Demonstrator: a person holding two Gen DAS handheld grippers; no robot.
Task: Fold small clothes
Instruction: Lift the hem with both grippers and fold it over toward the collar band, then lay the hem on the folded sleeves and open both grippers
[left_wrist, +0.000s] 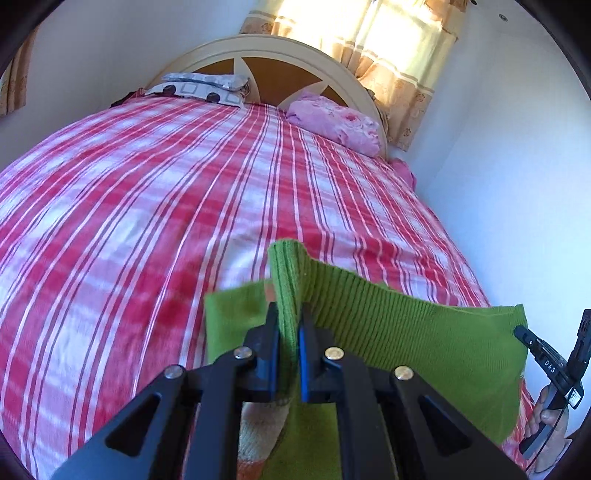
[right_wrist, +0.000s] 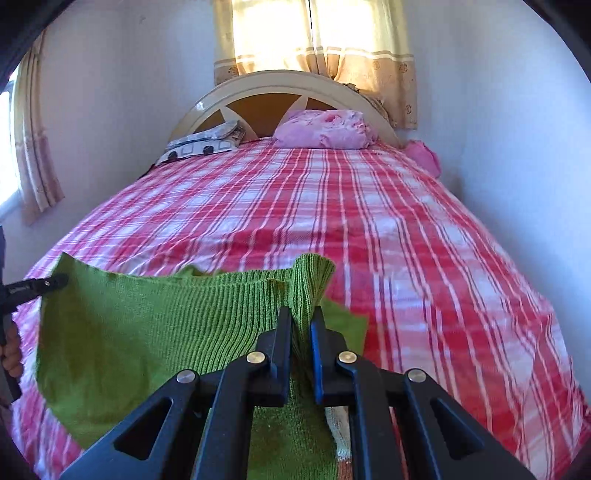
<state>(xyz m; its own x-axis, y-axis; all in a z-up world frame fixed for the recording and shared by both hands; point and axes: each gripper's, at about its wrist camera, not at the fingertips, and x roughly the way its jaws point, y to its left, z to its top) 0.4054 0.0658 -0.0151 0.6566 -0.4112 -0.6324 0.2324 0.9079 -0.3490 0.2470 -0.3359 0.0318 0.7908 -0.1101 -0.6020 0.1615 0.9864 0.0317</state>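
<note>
With the left tool (left_wrist: 289, 317) and right tool (right_wrist: 300, 321) each clamped on the green knit garment (right_wrist: 147, 317) above the bed (right_wrist: 369, 221), uneven pulling could slip a corner free.

The left gripper (left_wrist: 290, 325) and right gripper (right_wrist: 301, 325) are black, with blue pads and round metal rivets; white lettering marks the right gripper's side.

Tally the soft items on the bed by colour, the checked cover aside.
Green: 1, the knit garment, held up by the left hand-held gripper and right hand-held gripper
Pink: 2, a pillow and a bundle by the wall
Grey-and-white patterned: 1, a pillow
Total: 4
</note>
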